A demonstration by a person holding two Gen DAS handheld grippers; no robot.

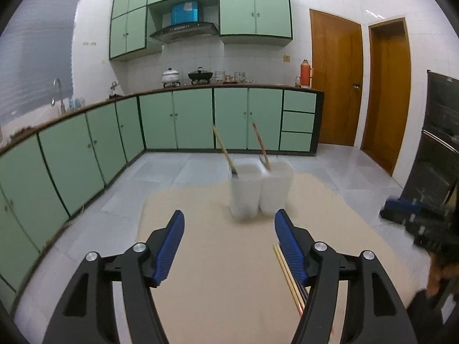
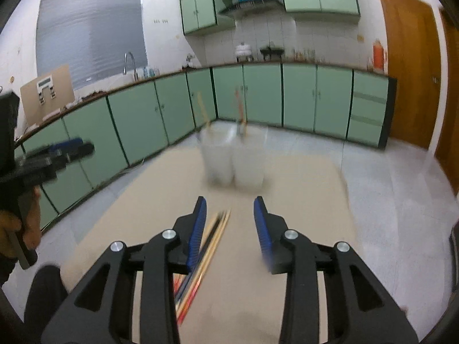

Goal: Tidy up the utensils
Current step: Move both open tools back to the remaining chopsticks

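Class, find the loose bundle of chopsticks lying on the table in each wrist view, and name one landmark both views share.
Left wrist view: the chopsticks lie lower right, beside the right finger of the open left gripper.
Right wrist view: the chopsticks lie low and centre-left, between the fingers of the open right gripper.
Shared landmark: the twin white holder cups ahead.

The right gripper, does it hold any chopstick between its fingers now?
No, the right gripper is open and empty; the loose chopsticks lie on the table beside its left finger.
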